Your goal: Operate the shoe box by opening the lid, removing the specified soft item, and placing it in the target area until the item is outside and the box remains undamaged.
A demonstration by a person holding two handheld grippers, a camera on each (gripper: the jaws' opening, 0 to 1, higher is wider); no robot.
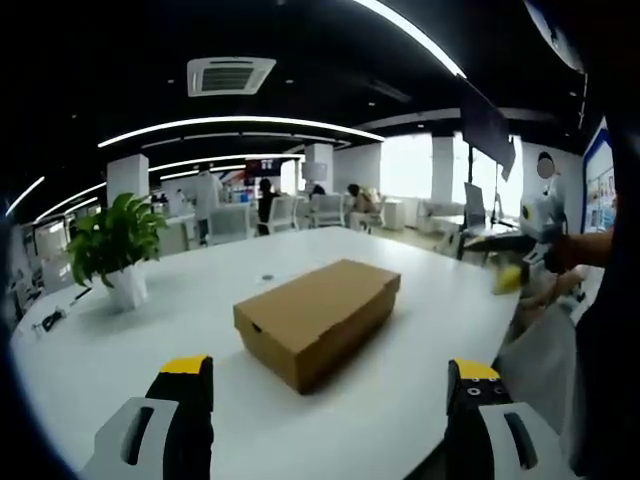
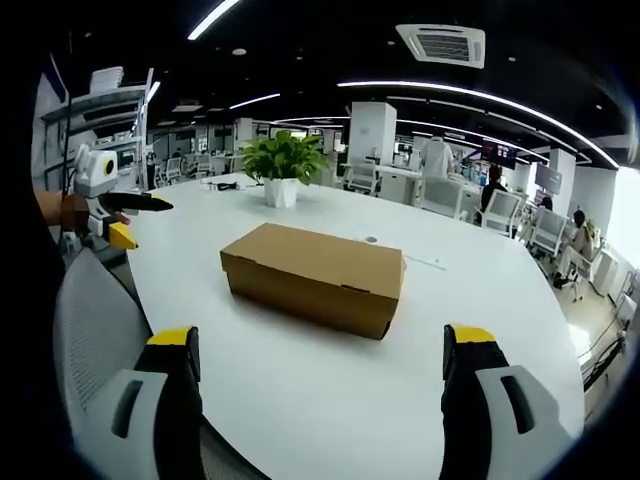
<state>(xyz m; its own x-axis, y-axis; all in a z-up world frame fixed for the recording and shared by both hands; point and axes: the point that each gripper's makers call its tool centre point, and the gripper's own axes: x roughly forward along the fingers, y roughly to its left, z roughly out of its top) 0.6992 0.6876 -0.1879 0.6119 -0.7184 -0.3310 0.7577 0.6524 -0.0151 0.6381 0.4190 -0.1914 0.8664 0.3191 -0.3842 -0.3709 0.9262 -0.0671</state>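
I am looking across a wide white counter (image 1: 400, 330) in an open office. A potted plant (image 1: 112, 245) is standing on it. Curved light strips (image 2: 480, 97) are glowing on the dark ceiling beside an air vent (image 1: 230, 75). Daylight is pouring through windows (image 1: 408, 165); white office chairs (image 2: 505, 208) are standing beyond.

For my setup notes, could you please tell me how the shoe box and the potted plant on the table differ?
The shoe box is plain brown cardboard, low and long, its lid shut; the potted plant is leafy green in a white pot and stands upright. The shoe box lies near the middle of the white table, closer to both open claws; the potted plant sits farther back near the edge. Both rest on the table, untouched.
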